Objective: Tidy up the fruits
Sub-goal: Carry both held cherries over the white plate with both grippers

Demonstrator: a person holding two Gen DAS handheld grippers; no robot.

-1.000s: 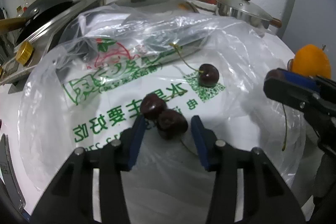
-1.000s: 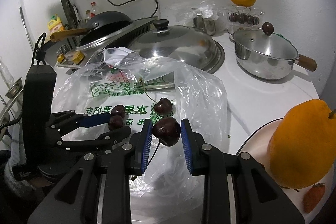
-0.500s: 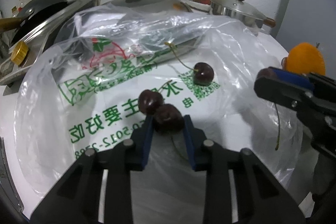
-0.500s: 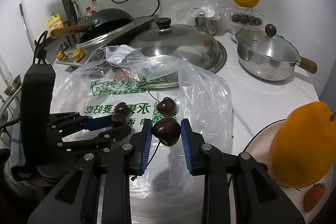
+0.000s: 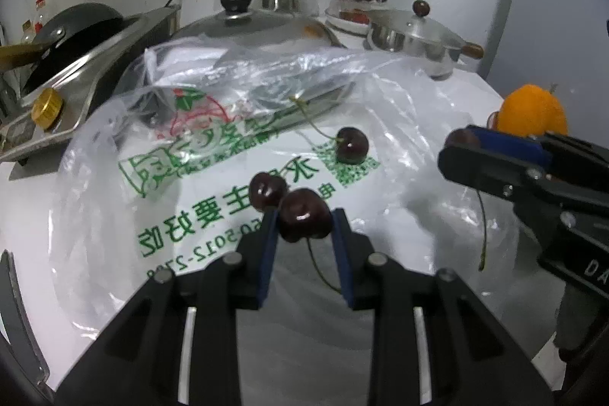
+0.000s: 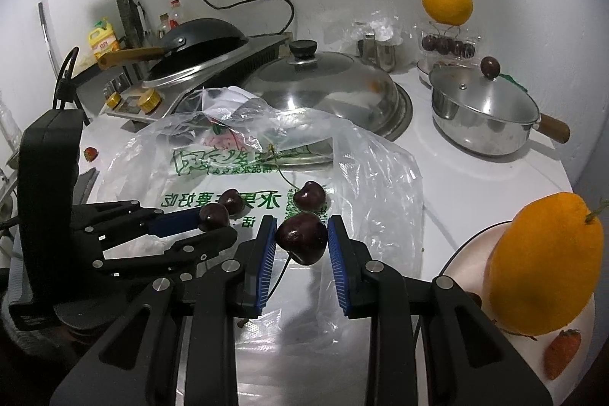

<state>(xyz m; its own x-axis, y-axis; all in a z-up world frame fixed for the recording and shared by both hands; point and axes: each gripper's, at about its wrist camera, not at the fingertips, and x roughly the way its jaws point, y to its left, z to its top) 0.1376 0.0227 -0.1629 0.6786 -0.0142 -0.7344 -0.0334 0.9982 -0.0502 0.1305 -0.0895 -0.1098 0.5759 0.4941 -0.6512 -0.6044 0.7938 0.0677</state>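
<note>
My left gripper (image 5: 304, 221) is shut on a dark cherry (image 5: 304, 218) just above the clear printed plastic bag (image 5: 213, 162). A second cherry (image 5: 268, 191) touches it from behind, and a third cherry (image 5: 353, 150) with a long stem lies further back on the bag. My right gripper (image 6: 301, 236) is shut on another dark cherry (image 6: 302, 241), held over the bag's near edge. In the right wrist view the left gripper (image 6: 213, 217) is at the left with its cherry (image 6: 214, 217). A white plate (image 6: 472, 253) at the right holds an orange fruit (image 6: 544, 276) and a strawberry (image 6: 563, 352).
Behind the bag stand a domed steel lid (image 6: 323, 82), a lidded saucepan (image 6: 483, 113), a black wok (image 6: 201, 40) on a stove, and a clear box of cherries (image 6: 449, 44) with an orange (image 6: 447, 0) on top. A strawberry (image 6: 90, 153) lies at the far left.
My left gripper has closed from open onto the nearer cherry and now holds it. The right gripper keeps its cherry and has barely moved.
</note>
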